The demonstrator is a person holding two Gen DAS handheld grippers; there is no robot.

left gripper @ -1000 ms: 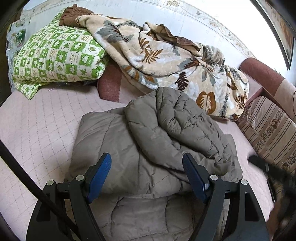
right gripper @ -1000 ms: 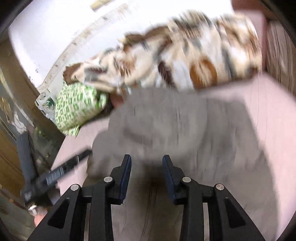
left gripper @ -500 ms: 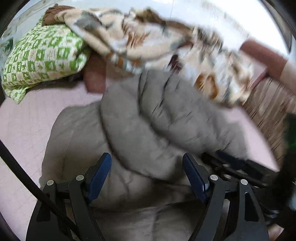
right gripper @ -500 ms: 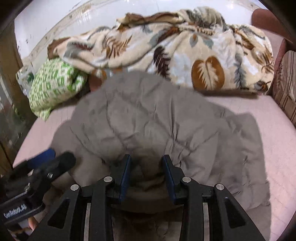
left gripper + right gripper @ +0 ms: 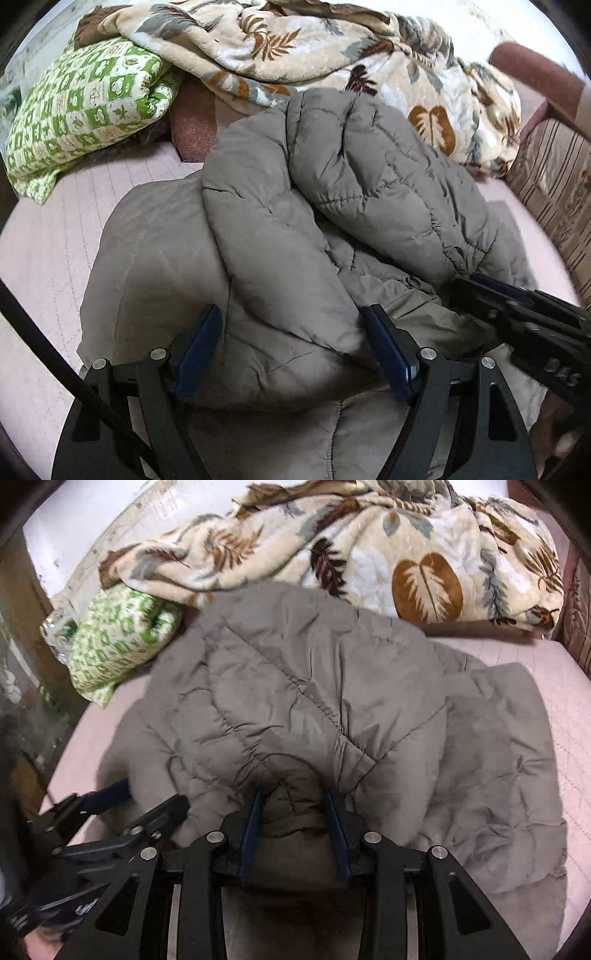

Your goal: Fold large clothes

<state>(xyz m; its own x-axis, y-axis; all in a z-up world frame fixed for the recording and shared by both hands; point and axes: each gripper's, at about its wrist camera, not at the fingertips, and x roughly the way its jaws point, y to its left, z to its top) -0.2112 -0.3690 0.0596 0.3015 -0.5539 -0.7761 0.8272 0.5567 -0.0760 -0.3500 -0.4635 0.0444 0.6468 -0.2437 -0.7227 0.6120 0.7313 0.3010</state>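
Puffy grey jacket (image 5: 332, 206) lying bunched on the pink quilted bed (image 5: 48, 236).
Left hand-held gripper (image 5: 291, 354) is straddling a thick padded fold, pads spread wide and pressing it; right hand-held gripper (image 5: 293, 827) is pinching a narrower stitched fold. A fleecy leaf-print blanket (image 5: 369, 546) and a green checked pillow (image 5: 85, 107) are crowding the bed behind the jacket, touching it.

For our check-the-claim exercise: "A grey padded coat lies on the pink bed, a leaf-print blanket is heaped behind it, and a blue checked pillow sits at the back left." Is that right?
Not quite. The pillow is green and white checked, not blue, as the left wrist view shows. The rest stands: the grey padded coat lies on the pink bed, with the leaf-print blanket heaped behind it.
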